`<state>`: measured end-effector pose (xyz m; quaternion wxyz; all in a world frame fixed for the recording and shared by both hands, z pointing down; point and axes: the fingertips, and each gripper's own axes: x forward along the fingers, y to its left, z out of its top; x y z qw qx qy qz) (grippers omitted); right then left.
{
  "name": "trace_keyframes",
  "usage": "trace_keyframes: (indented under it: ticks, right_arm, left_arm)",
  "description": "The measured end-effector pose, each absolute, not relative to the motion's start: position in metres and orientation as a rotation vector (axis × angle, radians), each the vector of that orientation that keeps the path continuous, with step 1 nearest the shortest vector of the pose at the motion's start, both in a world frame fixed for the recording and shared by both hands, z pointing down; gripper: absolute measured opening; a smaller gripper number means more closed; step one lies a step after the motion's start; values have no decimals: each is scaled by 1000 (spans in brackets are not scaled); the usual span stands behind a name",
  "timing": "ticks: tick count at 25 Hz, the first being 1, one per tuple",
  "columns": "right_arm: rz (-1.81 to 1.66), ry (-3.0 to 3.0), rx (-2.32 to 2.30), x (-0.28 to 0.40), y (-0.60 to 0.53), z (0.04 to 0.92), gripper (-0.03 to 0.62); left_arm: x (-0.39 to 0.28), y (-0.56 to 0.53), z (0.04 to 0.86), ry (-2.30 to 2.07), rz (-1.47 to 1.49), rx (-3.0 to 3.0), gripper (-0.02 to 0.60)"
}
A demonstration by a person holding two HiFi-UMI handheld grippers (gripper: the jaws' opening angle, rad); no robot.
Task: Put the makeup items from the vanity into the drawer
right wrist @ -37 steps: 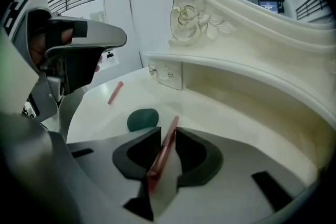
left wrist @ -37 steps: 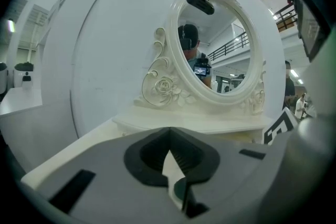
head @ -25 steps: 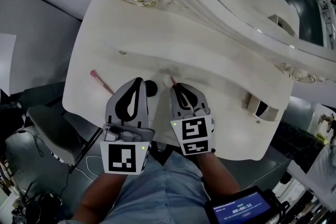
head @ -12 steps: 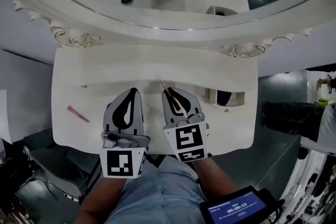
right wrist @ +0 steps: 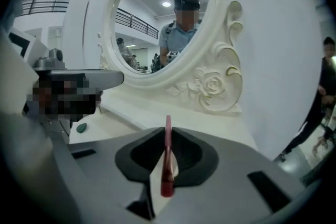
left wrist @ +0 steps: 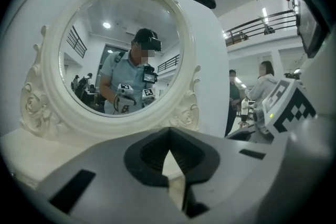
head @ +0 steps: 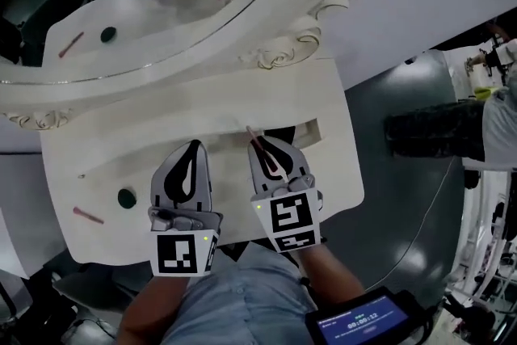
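Pale blue shirt — grey claws

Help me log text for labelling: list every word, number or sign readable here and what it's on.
"00:00:12", as far as it can be read: screen at the head view's bottom edge.
Line above it on that screen: too small to read.
Left gripper and right gripper cubes: square marker patterns, no letters.
Stick, vanity: no print visible.
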<state>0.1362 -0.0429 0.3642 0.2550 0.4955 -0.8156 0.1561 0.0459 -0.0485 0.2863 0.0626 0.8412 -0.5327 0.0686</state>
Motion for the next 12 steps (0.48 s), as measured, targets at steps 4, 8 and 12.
trace_keyframes:
  ticks: [4, 8, 12]
  right_arm:
    - [449, -2159, 1376, 174, -41, 377, 38]
    - [436, -2128, 1353, 197, -39, 393, 38]
    - [425, -2119, 1272, 210, -38, 407, 38]
  left_arm:
    - [80, -54, 297, -1530, 238, 2565, 0]
    - [103, -58, 312, -1490, 263, 2563, 0]
    - [117, -60, 324, -1486, 284, 2545, 0]
